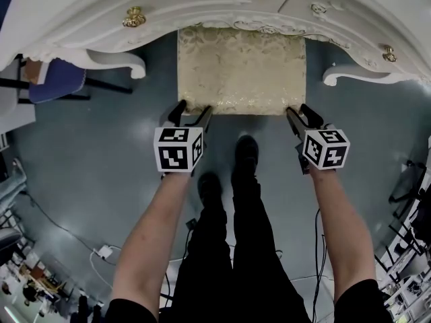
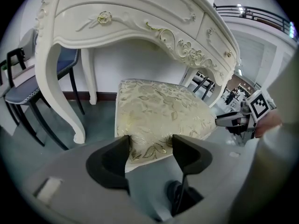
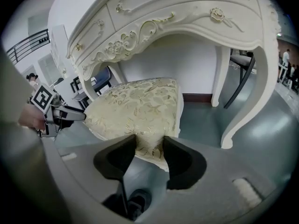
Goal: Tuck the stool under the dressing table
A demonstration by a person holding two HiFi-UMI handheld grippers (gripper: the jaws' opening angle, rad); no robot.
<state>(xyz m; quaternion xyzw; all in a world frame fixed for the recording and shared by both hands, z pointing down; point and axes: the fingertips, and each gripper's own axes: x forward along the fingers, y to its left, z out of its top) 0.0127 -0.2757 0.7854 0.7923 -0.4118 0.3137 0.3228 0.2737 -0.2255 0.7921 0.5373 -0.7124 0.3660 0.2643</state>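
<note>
The stool (image 1: 241, 69), with a gold brocade cushion, stands on the grey floor with its far edge under the white dressing table (image 1: 202, 5). My left gripper (image 1: 193, 110) is closed on the stool's near-left corner. My right gripper (image 1: 302, 112) is closed on the near-right corner. In the left gripper view the cushion (image 2: 159, 111) fills the gap between the jaws of the left gripper (image 2: 150, 146), and the right gripper (image 2: 233, 120) shows at the far corner. In the right gripper view the cushion edge (image 3: 140, 106) sits between the jaws of the right gripper (image 3: 149, 143), below the carved table front (image 3: 187, 17).
Curved white table legs (image 1: 128, 62) (image 1: 350, 76) flank the stool on both sides. A blue-seated black chair (image 1: 57, 79) stands left of the table. The person's shoes (image 1: 246, 153) are just behind the stool. Cables (image 1: 101, 251) lie on the floor at lower left.
</note>
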